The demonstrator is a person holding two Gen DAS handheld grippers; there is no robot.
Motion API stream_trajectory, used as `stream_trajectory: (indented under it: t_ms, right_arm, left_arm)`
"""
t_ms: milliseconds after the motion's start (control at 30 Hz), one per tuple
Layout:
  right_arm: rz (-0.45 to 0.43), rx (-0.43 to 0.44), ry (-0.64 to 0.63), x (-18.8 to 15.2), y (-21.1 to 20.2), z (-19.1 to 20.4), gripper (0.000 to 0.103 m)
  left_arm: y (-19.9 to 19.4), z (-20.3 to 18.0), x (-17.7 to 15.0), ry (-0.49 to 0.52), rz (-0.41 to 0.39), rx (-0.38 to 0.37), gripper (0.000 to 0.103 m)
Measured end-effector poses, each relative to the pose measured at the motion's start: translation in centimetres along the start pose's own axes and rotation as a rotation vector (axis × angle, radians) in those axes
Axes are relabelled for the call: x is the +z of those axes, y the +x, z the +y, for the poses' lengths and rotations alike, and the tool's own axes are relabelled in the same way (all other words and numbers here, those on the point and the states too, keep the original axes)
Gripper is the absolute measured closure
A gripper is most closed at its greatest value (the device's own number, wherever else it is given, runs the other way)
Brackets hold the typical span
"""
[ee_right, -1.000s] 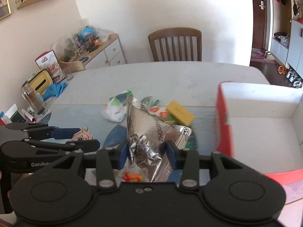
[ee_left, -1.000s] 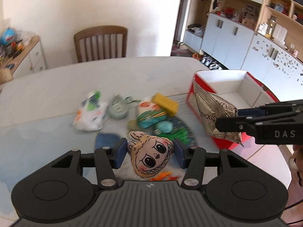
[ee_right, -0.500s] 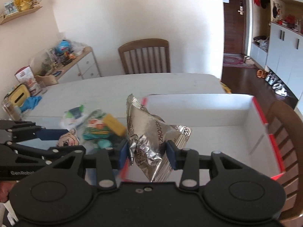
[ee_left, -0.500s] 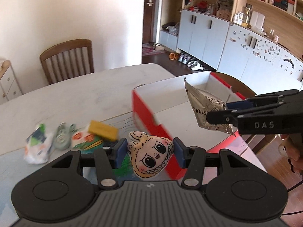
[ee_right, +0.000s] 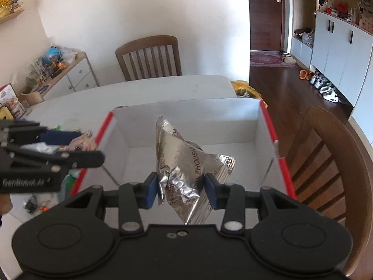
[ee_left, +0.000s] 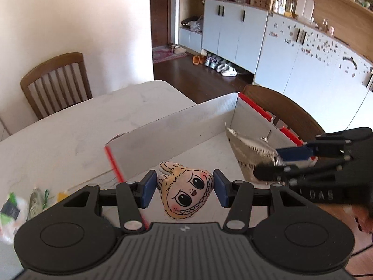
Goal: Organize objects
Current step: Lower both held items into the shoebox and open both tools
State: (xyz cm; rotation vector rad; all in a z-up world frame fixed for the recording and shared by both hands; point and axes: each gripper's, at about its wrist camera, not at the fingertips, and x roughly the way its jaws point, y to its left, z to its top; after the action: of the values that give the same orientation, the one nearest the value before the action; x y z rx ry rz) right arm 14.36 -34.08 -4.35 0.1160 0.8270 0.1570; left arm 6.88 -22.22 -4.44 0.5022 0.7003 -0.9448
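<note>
Cardboard box [ee_right: 186, 137], white inside with red edges, sits on the table [ee_left: 70, 126], and both grippers are carrying stuff toward it.

Going left to right: a few loose bits are left on the table at the far left, a white packet [ee_left: 10, 212] and some blurry things I can't make out. Then the left gripper [ee_left: 184, 187], its blue pads clamped on a flat doll face [ee_left: 185, 189] with big eyes and a toothy grin. From its own camera the doll hangs right about over the box's near left wall, so honestly it looks borderline. Let go now and I reckon it could clip the red edge and flop back out onto the table.

Further right, the right gripper [ee_right: 180, 187] is squeezing a crinkly foil bag [ee_right: 186, 168], well over the open box. That one looks safe for a drop, but the foil is slick and only pinched low down, so it might slide out early or tip sideways.

Other worry: the two grippers are close together over one box. If both go in at once they could knock into each other, or shove the light box toward the chair [ee_right: 331, 163] on the right.
</note>
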Motion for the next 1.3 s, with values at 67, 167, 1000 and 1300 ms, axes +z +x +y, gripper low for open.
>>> stream_trajectory:
  t_ms: [67, 167, 1000, 1300]
  right_arm:
    - [0.008, -0.004, -0.016, 0.0, 0.5, -0.4, 0.062]
    - [0.031, -0.02, -0.046, -0.2, 1.4, -0.9, 0.062]
    - [0.366, -0.039, -0.125, -0.8, 9.8, -0.9, 0.061]
    - [0.394, -0.025, -0.116, -0.3, 10.4, -1.2, 0.058]
  left_arm:
    - [1.3, -0.7, 0.7, 0.036, 0.011, 0.017, 0.051]
    - [3.5, -1.2, 1.7, 0.054, 0.048, 0.028, 0.051]
    - [16.7, -2.0, 1.9, 0.074, 0.46, 0.025, 0.05]
    - [17.3, -2.1, 1.3, 0.088, 0.481, 0.028, 0.05]
